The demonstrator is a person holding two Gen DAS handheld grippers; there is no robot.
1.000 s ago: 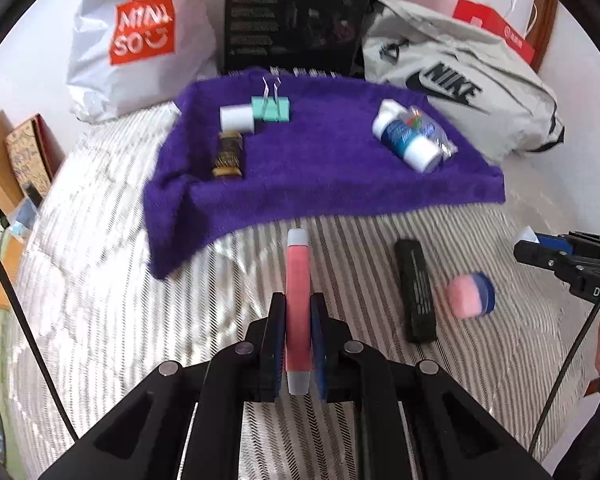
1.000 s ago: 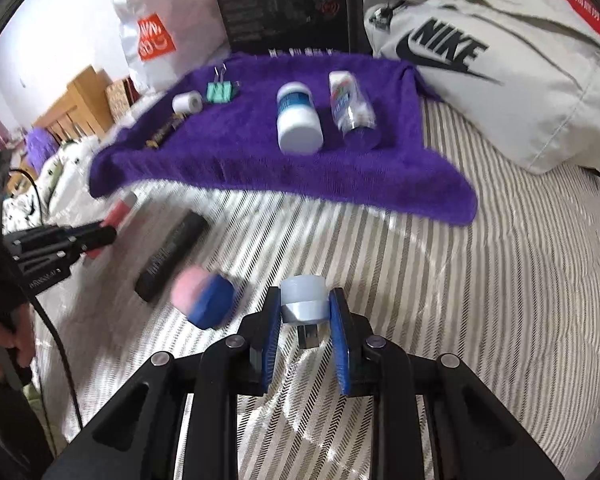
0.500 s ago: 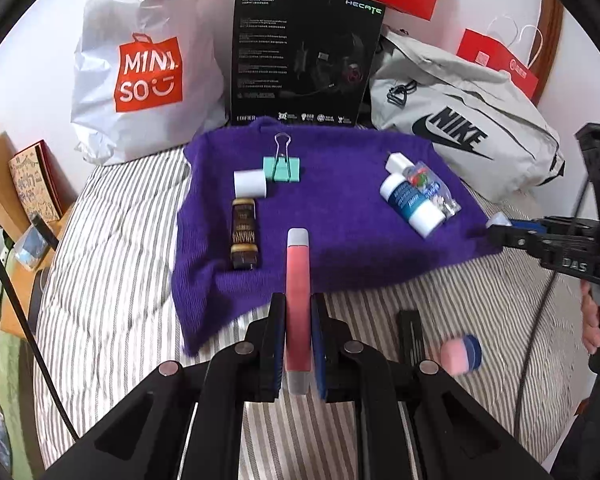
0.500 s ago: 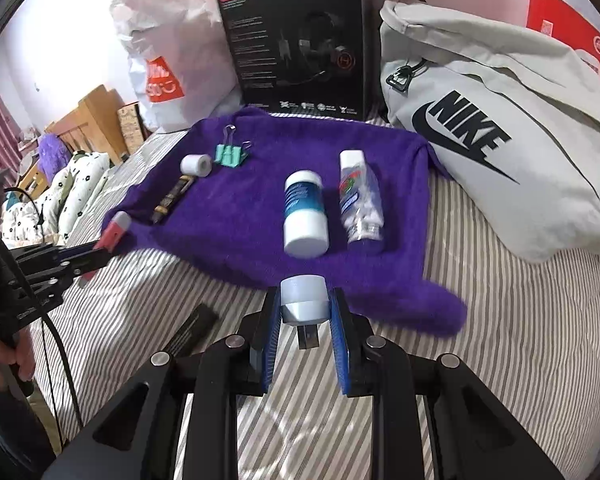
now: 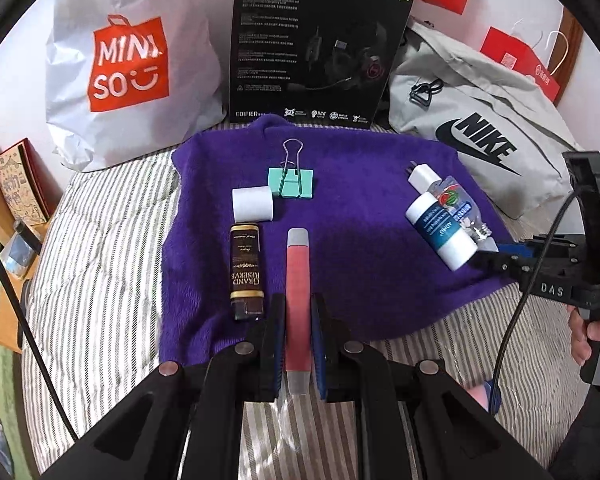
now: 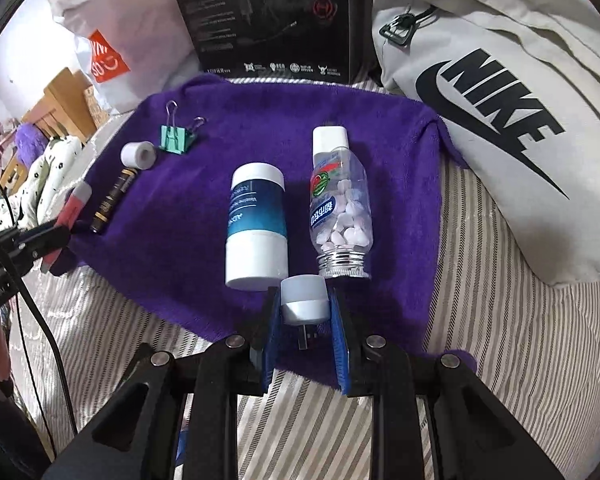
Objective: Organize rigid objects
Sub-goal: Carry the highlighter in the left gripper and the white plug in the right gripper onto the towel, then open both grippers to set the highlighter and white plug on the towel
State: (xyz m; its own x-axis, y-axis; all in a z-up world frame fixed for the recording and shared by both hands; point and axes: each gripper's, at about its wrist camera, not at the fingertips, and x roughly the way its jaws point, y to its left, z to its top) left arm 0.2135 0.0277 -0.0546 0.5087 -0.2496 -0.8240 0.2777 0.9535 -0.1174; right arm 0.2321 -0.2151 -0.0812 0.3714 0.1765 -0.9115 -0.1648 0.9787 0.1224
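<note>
A purple towel point(image 5: 360, 248) lies on the striped bed cover. On it are a white roll point(image 5: 253, 203), a teal binder clip point(image 5: 291, 182), a brown tube point(image 5: 246, 268), a blue-and-white bottle point(image 5: 440, 228) and a clear pill bottle point(image 6: 340, 200). My left gripper point(image 5: 298, 312) is shut on a red stick with grey ends point(image 5: 298, 272), held over the towel's near edge beside the brown tube. My right gripper point(image 6: 303, 312) is shut on a small grey-white plug-like piece point(image 6: 303, 298), just in front of the blue-and-white bottle point(image 6: 258, 224) and the pill bottle's cap.
Behind the towel stand a white Miniso bag point(image 5: 128, 72), a black headset box point(image 5: 316, 40) and a grey Nike bag point(image 5: 480, 128). A pink-and-blue object point(image 5: 484, 396) peeks out low on the right. Wooden furniture point(image 6: 60, 100) and the bed's edge are to the left.
Both grippers have moved forward from the bare striped cover to the towel's near edge, each keeping its object. The black bar and the pink-and-blue object slid down, mostly out of view.
</note>
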